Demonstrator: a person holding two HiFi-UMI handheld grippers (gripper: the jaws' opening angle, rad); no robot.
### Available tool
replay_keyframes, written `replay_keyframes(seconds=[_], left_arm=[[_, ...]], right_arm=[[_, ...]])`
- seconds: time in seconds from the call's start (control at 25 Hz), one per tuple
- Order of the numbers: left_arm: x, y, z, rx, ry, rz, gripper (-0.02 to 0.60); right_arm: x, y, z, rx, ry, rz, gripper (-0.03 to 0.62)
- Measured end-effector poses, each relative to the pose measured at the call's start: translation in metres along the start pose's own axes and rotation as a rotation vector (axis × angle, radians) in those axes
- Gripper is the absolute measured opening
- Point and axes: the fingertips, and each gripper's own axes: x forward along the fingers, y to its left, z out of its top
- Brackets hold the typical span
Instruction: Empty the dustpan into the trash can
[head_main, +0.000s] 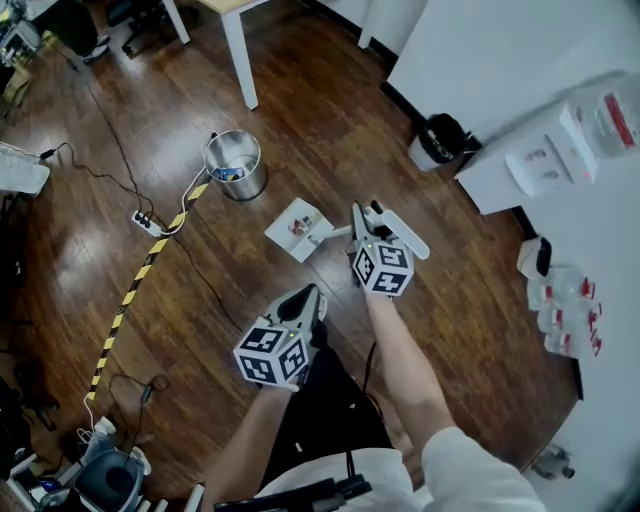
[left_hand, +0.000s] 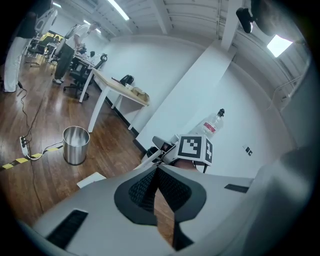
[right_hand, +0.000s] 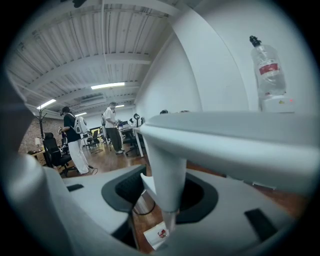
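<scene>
The white plastic dustpan (head_main: 298, 228), carrying a red-marked scrap, is held just right of the round steel trash can (head_main: 235, 165), its handle pinched in the half-closed right gripper (head_main: 365, 222), apparently for tipping; the left gripper (head_main: 310, 298) is closed on nothing.

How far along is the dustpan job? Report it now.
Done: the right claw is clamped on the handle of the white plastic dustpan. In hand: the pan, with a small red scrap on it, sits apart from the shiny metal trash can, not over it. Left: bring the pan above the can and tip it out. The left claw is shut and empty.
</scene>
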Motion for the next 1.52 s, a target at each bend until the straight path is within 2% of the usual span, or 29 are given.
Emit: replay_keyframes(seconds=[0.24,0.6,0.88,1.2,1.52], left_arm=[[0.004,0.019,0.021,-0.005,0.011,0.032,-0.009],[0.007,0.05,0.055,-0.046,0.001,0.084,-0.009],[0.012,0.069,0.083,-0.038,-0.006,0.108,-0.009],[0.011,0.079,0.142,0.016,-0.047,0.144,-0.009],[0.013,0.082,0.186,0.047,-0.082,0.159,-0.009]], right_arm=[[0.026,-0.008,0.027,0.044,-0.009,-0.045,0.184],[0.042,-0.003,0.078,0.011,-0.041,-0.017,0.184],[0.04,0.003,0.142,-0.048,-0.043,0.109,0.183],[0.059,0.004,0.243,-0.124,-0.055,0.255,0.183],[0.082,0.005,0.324,-0.156,-0.044,0.329,0.183]])
